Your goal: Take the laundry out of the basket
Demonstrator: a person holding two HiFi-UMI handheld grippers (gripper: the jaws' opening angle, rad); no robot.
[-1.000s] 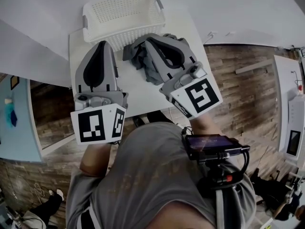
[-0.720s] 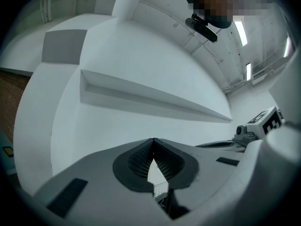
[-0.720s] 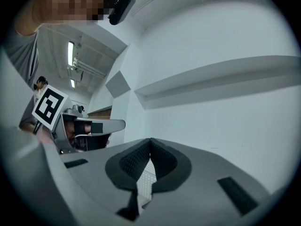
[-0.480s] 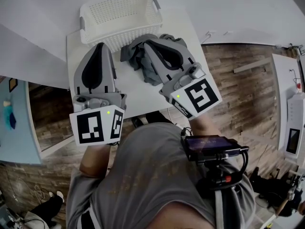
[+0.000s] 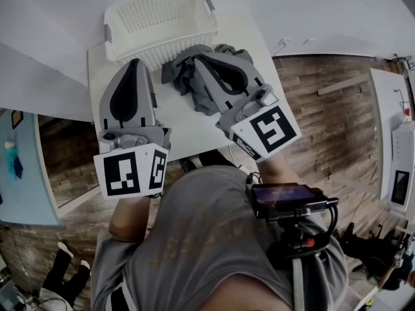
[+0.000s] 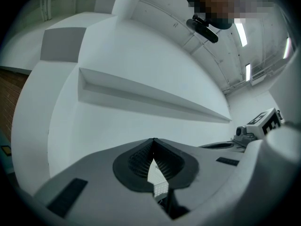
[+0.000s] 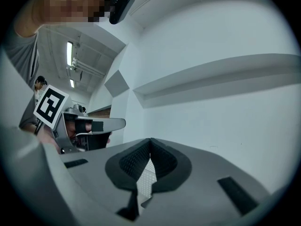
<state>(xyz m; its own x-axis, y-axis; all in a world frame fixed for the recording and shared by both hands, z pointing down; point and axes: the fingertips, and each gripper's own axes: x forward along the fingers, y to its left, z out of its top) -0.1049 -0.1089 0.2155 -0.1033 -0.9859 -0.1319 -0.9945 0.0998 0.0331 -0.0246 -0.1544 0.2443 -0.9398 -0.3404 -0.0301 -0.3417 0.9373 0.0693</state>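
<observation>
Basket (image 5: pixel 159 24) x1 at surface (image 5: pixel 188 129) rear; grey laundry heap (image 5: pixel 181 76) x1 just beside, under R tongs (image 5: pixel 200 56); L tongs (image 5: pixel 133 62) alongside; both closed, empty.

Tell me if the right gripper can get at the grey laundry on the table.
Probably yes: the grey laundry lies uncovered on the table right by the right gripper, nothing between; its shut jaws must open first.
</observation>
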